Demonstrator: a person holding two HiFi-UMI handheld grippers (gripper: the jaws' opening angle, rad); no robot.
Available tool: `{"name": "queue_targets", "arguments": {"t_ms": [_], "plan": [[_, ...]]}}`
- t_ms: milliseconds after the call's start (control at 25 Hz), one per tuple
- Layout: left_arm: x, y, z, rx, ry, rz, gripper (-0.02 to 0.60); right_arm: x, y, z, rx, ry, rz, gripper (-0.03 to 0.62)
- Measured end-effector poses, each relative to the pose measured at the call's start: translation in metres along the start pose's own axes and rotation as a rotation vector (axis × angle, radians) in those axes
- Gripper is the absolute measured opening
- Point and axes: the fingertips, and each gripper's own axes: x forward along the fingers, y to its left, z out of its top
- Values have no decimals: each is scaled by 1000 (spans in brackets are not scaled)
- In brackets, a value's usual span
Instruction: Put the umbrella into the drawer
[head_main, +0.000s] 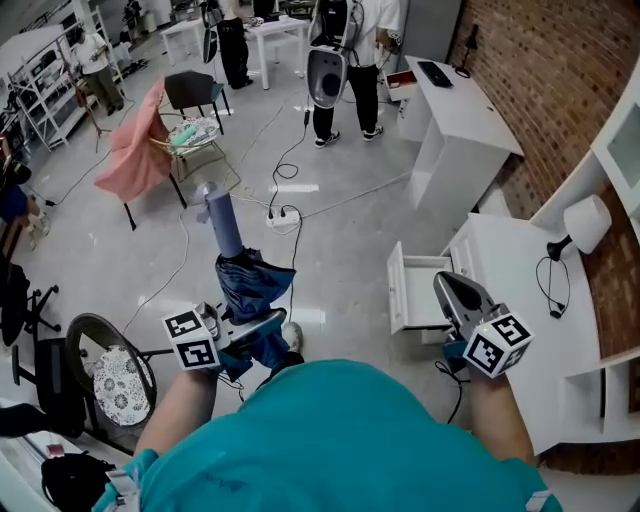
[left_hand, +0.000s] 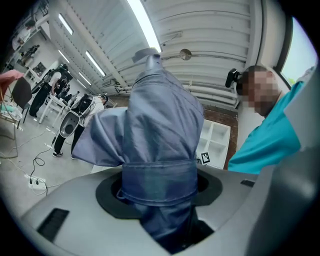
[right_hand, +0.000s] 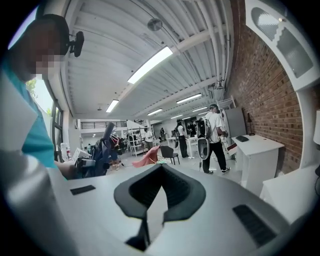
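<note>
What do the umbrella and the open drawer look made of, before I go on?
Umbrella: thin blue woven fabric, probably nylon or polyester, with a soft sheen; it creases and bunches under its strap. Drawer: white painted or laminated board, likely; flat, smooth, square-edged panels.

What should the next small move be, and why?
Likely swing the left gripper rightward toward the open drawer: it grips the folded umbrella, which sits well left of the drawer, and the right gripper is empty.
</note>
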Motion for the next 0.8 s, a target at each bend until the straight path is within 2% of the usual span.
{"name": "queue_targets", "arguments": {"t_ms": [200,480,600,800], "plan": [[8,83,32,2,6,-50,250,77,-16,25,-38,-6,-28,21],[17,193,99,70,121,-118,249,202,-38,70,-3,-25,-69,21],[22,230,118,79,138,-134,249,242,-44,78,-8,-10,-73,21],[38,273,131,39,143,-133,250,283,-67,76,23,34,-82,21]]}}
